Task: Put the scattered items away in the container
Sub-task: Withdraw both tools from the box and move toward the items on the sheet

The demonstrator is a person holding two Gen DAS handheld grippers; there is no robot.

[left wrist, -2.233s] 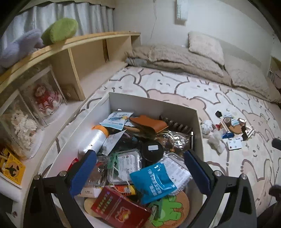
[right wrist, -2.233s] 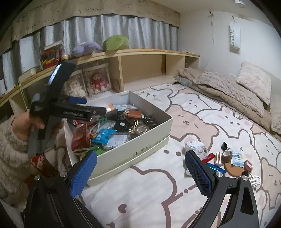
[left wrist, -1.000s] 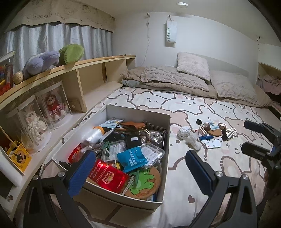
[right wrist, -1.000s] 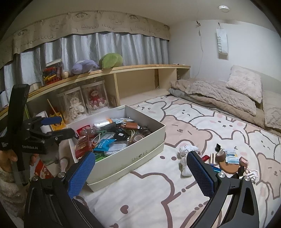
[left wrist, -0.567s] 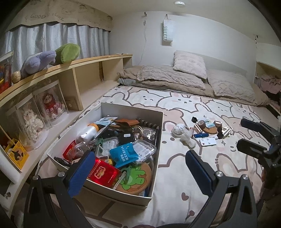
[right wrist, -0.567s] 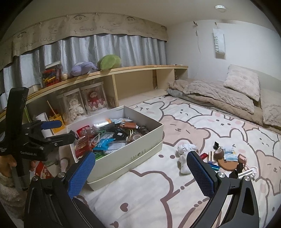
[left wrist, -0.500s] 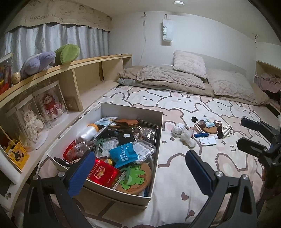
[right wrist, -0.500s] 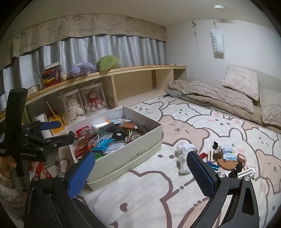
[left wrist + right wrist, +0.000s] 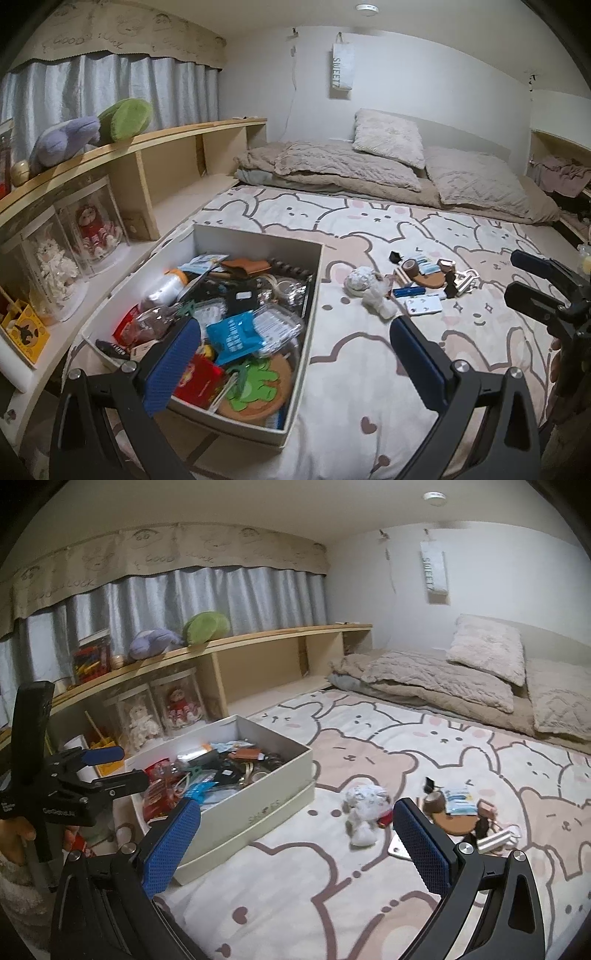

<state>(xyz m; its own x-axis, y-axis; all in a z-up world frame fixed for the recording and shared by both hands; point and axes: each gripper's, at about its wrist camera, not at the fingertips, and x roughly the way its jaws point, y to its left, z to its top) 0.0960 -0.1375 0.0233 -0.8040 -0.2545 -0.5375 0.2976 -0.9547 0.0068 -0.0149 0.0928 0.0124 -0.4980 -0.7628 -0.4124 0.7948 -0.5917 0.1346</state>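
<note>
Clutter fills your open off-white cardboard shoebox [image 9: 314,280], which sits on the bear-print bedsheet [image 9: 461,369] beside the long wooden shelf unit [image 9: 177,147]; inside it you can pick out a blue foil packet [image 9: 231,334], a red printed carton [image 9: 197,374], a round cork coaster with a green frog [image 9: 256,386], a tan leather wallet [image 9: 245,266] and a white bottle with an orange cap [image 9: 166,286]. The items still loose lie in a cluster on the sheet, well apart from the box: a crumpled white tissue wad [image 9: 360,280], a small roll of brown tape [image 9: 409,265], a blue stick-shaped item [image 9: 408,291], a white card [image 9: 423,305] and a flat brown paddle-shaped piece [image 9: 430,280]. Your left gripper [image 9: 295,365] hangs above the near end of the box with its blue-padded fingers [image 9: 171,363] spread wide and nothing between them. Your right gripper [image 9: 297,843] is likewise spread and empty, over the sheet between the box and the cluster. Only the left wrist view looks down into the box contents and catches your right gripper side-on at the frame's right edge; only the right wrist view shows the faint lettering on the box's side wall, a silver plate beside the right pad, and your hand in a fuzzy sleeve [image 9: 16,834] gripping the left tool's handle. Beige pillows [image 9: 388,136] and a folded quilt lie at the far end, and purple and green plush toys [image 9: 92,129] rest on the shelf top.
</note>
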